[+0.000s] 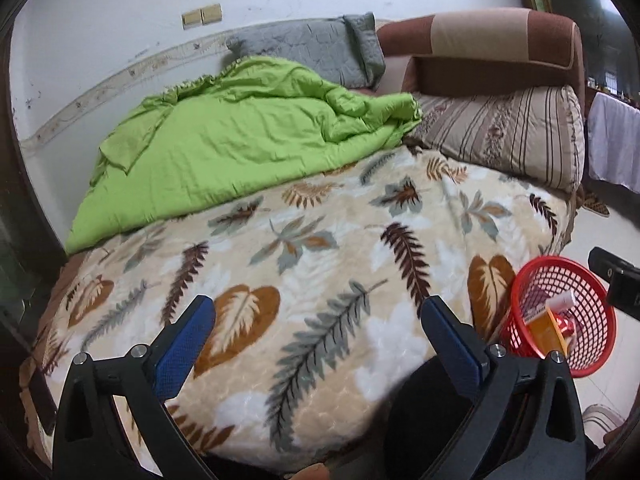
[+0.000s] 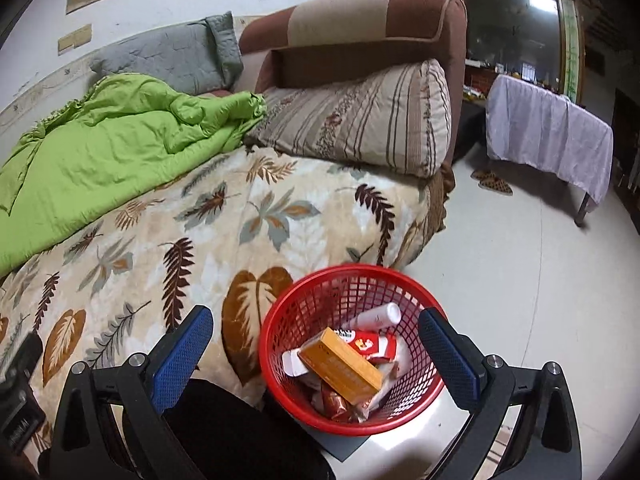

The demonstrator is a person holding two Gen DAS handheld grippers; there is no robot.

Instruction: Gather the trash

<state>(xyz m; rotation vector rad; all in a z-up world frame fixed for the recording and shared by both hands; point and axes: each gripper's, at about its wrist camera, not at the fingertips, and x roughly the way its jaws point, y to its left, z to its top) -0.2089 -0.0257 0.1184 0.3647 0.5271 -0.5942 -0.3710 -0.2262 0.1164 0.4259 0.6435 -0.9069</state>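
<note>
Trash (image 2: pixel 340 364) lies in red basket (image 2: pixel 276 332) on floor beside bed (image 2: pixel 224 220) | left gripper (image 1: pixel 318 320), right gripper (image 2: pixel 316 330): fingers released, nothing held | step judged: collection near done; bed to be checked for leftovers.

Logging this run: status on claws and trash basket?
Left claw open, empty, over leaf-print blanket. Right claw open, empty, above red basket. Orange box, wrappers inside. Nothing blocking.

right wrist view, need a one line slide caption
Open right gripper above a red mesh basket holding an orange box, beside the leaf-print bed.
</note>
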